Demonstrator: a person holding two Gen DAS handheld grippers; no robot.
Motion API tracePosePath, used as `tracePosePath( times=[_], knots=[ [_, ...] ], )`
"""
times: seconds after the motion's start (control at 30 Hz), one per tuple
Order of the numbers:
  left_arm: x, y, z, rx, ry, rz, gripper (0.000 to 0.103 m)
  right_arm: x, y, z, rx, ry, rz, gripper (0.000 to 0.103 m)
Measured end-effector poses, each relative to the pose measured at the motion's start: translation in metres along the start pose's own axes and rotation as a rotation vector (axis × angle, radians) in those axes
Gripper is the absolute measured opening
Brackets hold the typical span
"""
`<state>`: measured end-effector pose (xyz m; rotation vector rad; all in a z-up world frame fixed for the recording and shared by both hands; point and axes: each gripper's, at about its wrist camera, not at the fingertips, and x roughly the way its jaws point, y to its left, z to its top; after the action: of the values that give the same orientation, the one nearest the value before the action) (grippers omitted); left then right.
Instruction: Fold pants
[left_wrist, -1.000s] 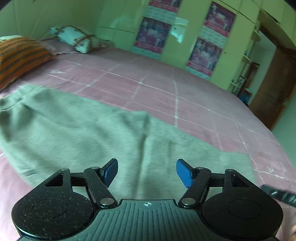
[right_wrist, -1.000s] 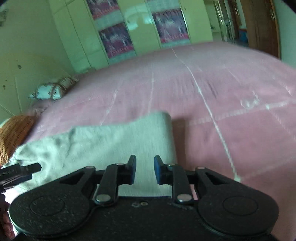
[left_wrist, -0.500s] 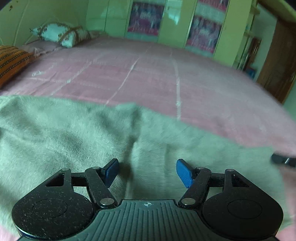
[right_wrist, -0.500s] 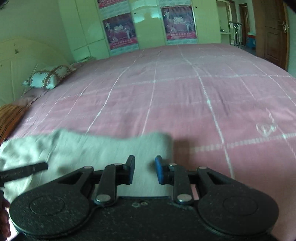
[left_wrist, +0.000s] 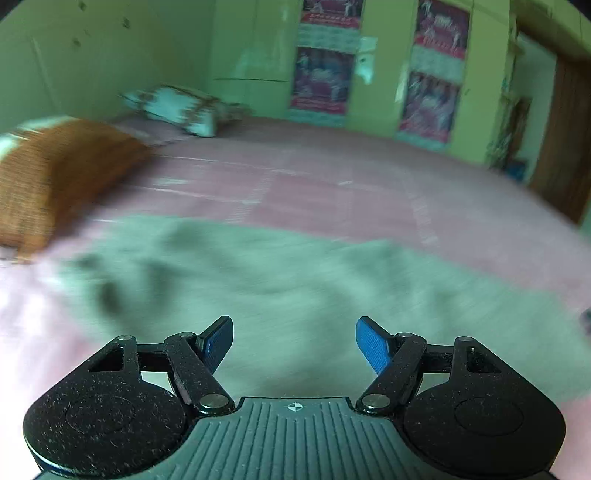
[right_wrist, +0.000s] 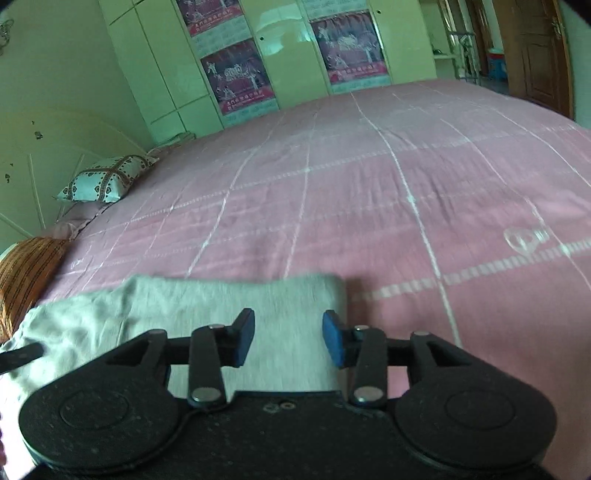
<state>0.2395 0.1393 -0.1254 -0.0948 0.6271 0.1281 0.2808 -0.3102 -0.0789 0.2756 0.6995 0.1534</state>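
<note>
Hovering over the grey pants (left_wrist: 303, 280), the left gripper (left_wrist: 294, 341) had its 2 blue pads apart and widening, nothing pinched between them. Pants lay spread flat on the pink bedsheet (left_wrist: 332, 192), directly under and ahead of that claw; view was motion-blurred. Orange striped pillow (left_wrist: 55, 177) sat far left of it, patterned pillow (left_wrist: 177, 109) beyond. Right gripper (right_wrist: 289, 338) jaws were parting too, no cloth between the pads. The pants' (right_wrist: 207, 310) folded end lay just below and ahead of the right claw, its right edge roughly under the right pad. Sheet (right_wrist: 369, 184) stretched ahead toward the wardrobe (right_wrist: 288, 48).
</note>
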Motion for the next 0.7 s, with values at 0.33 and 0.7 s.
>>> tracePosePath(
  times=[0.33,0.7],
  knots=[
    [0.086,0.171,-0.012,-0.473,0.169,-0.27,0.073,-0.007,0.06,-0.033,0.08,0.047,0.057,0.035],
    [0.103,0.209,-0.018,-0.585,0.017,-0.352,0.037,0.003,0.159,-0.04,-0.135,0.071,0.087,0.038]
  ],
)
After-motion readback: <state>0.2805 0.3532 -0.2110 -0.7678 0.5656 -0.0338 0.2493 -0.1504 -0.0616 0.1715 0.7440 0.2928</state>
